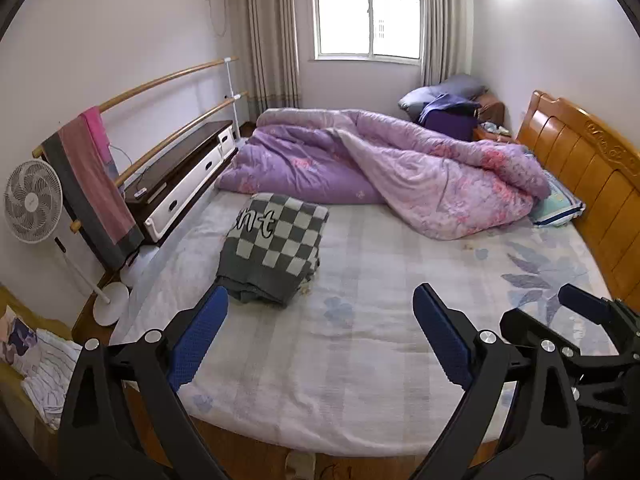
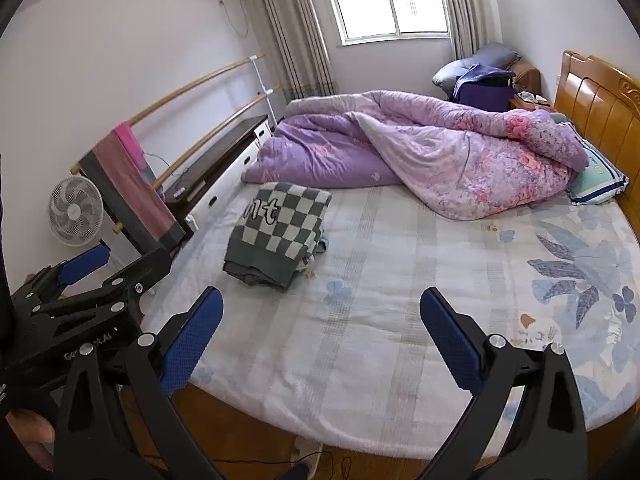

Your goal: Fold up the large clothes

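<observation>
Left wrist view: sweater (image 1: 272, 248) lies folded on bed (image 1: 360, 360); I judge it finished, both grippers' fingers spread, empty.

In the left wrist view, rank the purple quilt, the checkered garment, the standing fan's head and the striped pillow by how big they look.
1. Purple quilt, by far the largest.
2. Checkered garment.
3. Standing fan's head.
4. Striped pillow, though the quilt hides part of it, so its place against the fan is unsure.

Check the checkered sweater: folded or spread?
Folded: the checkered sweater lies as a compact stacked rectangle on the bed, layered edges visible.
</observation>
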